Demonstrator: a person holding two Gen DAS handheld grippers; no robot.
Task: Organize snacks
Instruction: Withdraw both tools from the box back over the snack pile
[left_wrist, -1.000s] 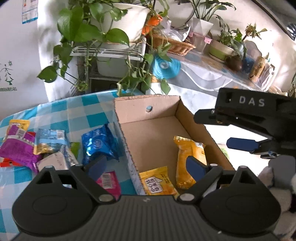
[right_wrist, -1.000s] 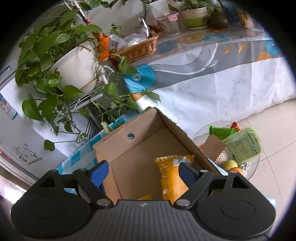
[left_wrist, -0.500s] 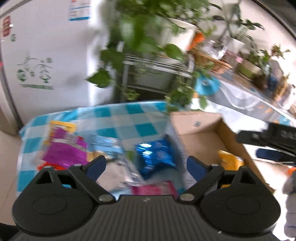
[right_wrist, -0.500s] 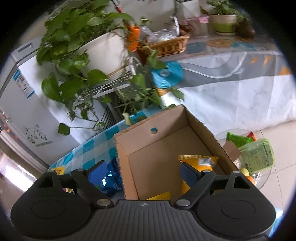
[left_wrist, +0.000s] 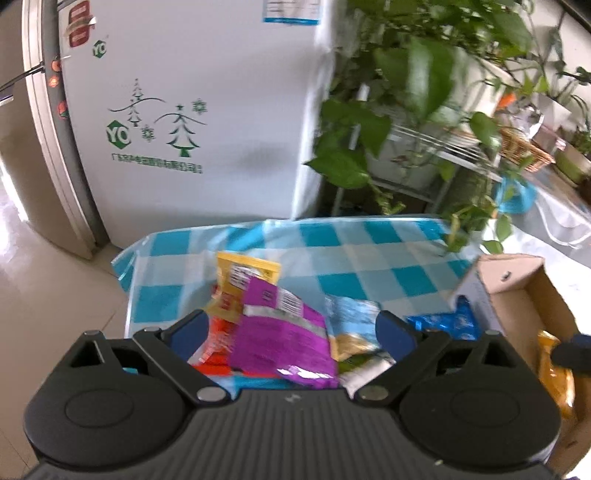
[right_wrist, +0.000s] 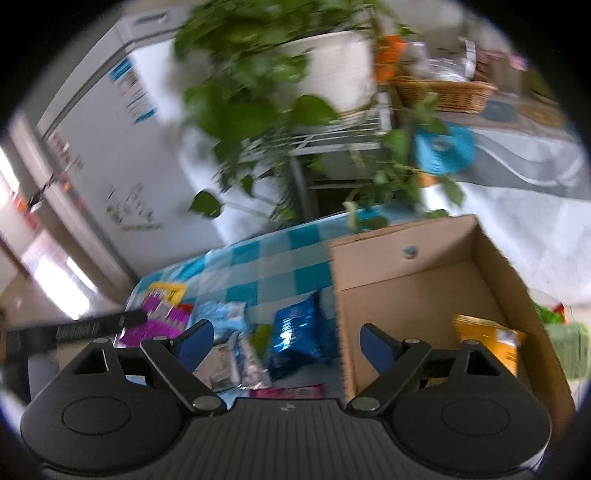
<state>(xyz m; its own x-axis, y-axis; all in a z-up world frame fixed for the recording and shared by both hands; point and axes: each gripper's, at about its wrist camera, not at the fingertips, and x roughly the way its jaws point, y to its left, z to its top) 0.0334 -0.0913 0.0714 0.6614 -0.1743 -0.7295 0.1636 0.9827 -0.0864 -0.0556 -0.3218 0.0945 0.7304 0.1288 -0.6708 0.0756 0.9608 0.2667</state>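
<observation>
- Hovering over the snack pile, the left gripper (left_wrist: 291, 328) has its fingers spread wide with nothing between them; a purple packet (left_wrist: 284, 339) lies in the lower middle of the left wrist view, framed by the two blue pads.
- A yellow packet (left_wrist: 243, 273) sits partly under the purple one, with a red packet (left_wrist: 214, 350) beside it at lower left, all on the blue-checked surface (left_wrist: 332, 251).
- A light blue packet (left_wrist: 351, 314) and a shiny dark blue packet (left_wrist: 443, 325) lie to the right, the dark blue one just beside the cardboard box (left_wrist: 517, 291) at the right edge.
- In the right wrist view, the right gripper (right_wrist: 286, 339) also has its fingers spread and holds nothing, above the dark blue packet and the box's left wall.
- An orange packet (right_wrist: 487, 339) lies inside the box, lower right of that frame.
</observation>
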